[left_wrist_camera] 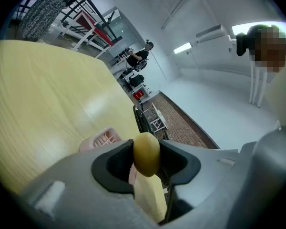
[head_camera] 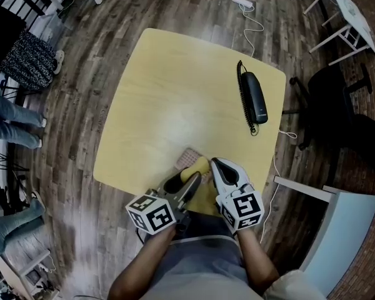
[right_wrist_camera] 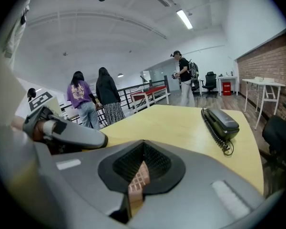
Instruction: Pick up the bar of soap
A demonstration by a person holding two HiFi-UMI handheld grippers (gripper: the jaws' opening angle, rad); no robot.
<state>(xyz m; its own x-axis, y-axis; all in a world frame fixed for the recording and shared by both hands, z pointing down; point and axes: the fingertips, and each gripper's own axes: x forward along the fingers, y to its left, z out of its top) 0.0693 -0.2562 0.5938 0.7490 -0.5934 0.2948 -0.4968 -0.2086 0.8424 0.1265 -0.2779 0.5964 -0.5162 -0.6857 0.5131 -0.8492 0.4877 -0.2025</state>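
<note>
Soap bar [left_wrist_camera: 146,155] pinched btwn L gripper [left_wrist_camera: 147,148] jaws.

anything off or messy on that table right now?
Nothing spilled or broken. The pink soap dish sits askew to the table edges, close to the near edge. The bar of soap is held upright on its edge in the left gripper, which fits a pickup.

It was an open office: a desk phone [head_camera: 255,99] lay at two o'clock on the table [head_camera: 162,105], an office chair [head_camera: 337,91] at three.
</note>
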